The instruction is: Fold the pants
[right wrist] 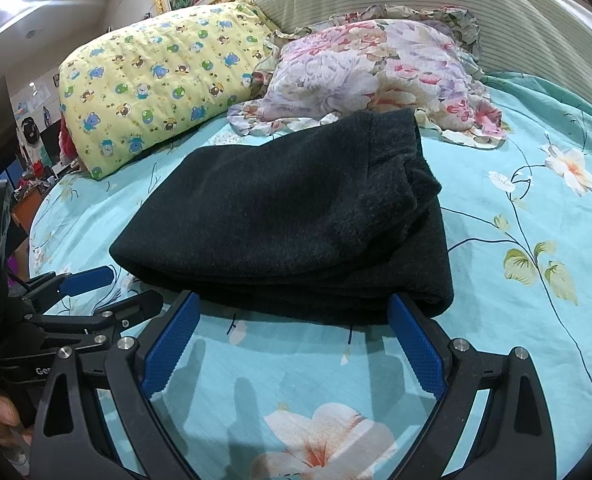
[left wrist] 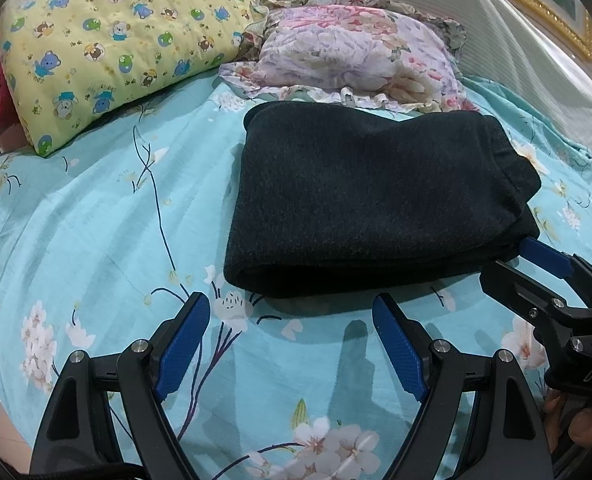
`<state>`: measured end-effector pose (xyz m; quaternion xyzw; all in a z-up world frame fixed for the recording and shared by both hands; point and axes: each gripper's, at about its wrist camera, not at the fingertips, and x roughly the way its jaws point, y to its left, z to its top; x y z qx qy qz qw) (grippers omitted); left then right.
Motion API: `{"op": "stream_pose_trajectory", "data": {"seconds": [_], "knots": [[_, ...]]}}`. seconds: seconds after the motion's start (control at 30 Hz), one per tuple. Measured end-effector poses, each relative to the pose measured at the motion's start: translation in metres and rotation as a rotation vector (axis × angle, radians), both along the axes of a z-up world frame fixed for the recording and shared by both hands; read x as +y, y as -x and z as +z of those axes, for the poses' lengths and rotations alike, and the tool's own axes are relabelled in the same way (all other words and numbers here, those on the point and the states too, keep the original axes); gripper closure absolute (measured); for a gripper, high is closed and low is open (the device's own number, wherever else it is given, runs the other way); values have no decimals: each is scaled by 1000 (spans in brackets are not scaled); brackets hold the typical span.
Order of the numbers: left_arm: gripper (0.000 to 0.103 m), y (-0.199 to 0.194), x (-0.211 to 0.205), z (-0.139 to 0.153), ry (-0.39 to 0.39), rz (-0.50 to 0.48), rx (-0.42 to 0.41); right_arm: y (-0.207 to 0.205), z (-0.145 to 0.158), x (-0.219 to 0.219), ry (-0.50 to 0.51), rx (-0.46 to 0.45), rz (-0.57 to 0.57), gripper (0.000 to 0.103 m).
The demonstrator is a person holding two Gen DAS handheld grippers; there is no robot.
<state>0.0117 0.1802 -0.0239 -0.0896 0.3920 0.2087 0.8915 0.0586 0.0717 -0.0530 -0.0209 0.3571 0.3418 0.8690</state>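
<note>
Nearest, by the bed's (left wrist: 76, 248) front edge: left gripper (left wrist: 292, 344) with jaws spread wide and empty, hanging just short of the near fold of the pants (left wrist: 367, 200); right gripper (right wrist: 292, 340) likewise agape and holding nothing, its tips right at the bundle's near right corner, one blue pad seemingly touching the cloth. Beyond them, mid-bed: dark pants already doubled into a thick, slightly lopsided packet, far end close to the floral pillow (left wrist: 355, 64), with the yellow pillow (left wrist: 112, 40) further left. Likely only tidying left, so best done by backing out level without snagging the bottom layer, or pressing the top flat to square the right-hand edges.
</note>
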Motion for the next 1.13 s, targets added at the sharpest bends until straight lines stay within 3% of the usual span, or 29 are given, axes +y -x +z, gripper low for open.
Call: {"op": "stream_pose_trajectory", "data": {"seconds": [0.8,1.13], "knots": [[19,-2,2,27,-12,-10,-87,-2,20,-7,-33,-37,-37,8],[19,-4,-3,28,-23,-18,-75,-3,24,-12,-56,-32,-53,8]]}}
